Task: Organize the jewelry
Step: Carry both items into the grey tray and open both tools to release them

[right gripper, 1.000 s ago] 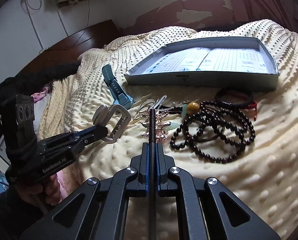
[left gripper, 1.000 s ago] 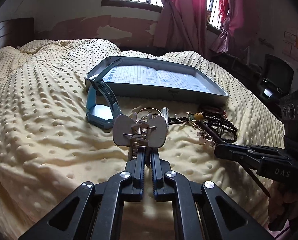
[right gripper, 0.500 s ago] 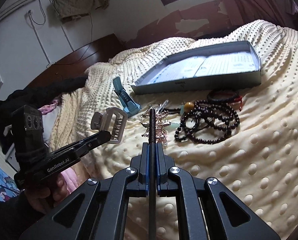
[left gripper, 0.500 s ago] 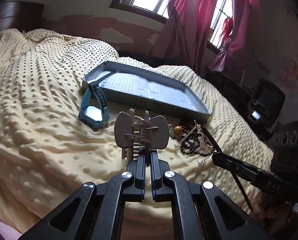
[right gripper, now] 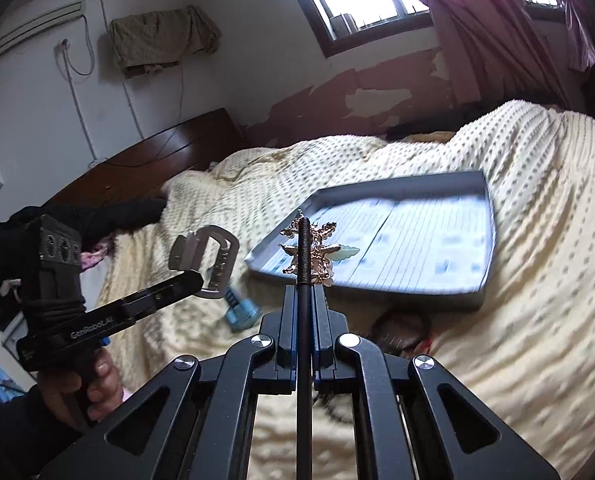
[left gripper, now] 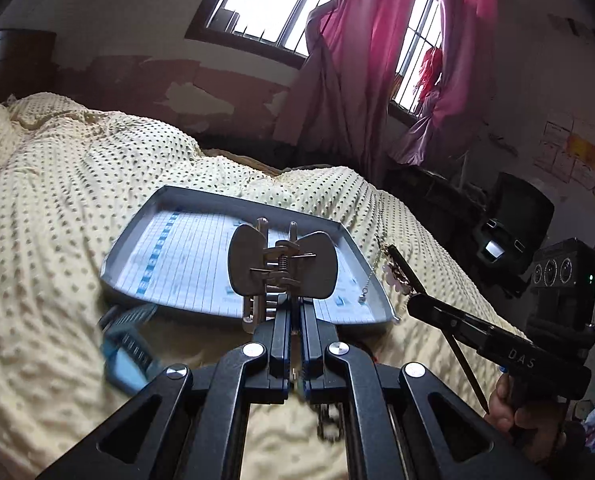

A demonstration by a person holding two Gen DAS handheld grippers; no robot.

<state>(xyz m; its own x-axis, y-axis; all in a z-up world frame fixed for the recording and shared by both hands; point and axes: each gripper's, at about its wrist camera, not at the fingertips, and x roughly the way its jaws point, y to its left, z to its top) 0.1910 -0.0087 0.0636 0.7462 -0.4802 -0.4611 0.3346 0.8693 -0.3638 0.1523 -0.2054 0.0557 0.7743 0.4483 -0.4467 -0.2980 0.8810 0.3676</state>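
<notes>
My left claw (left gripper: 293, 312) is clamped on a silver hair clip (left gripper: 282, 270), my right claw (right gripper: 305, 280) on a dark stick (right gripper: 304, 320) carrying gold ornaments (right gripper: 317, 246); both hang above the bed (left gripper: 49, 200), just short of the grey tray (right gripper: 487, 208), a blue watch (left gripper: 127, 354) below.

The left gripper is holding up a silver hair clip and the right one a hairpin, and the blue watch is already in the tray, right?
Not quite. The blue watch lies on the blanket beside the tray, as the right wrist view shows. The rest holds: the left gripper holds the hair clip, the right gripper the hairpin.
</notes>
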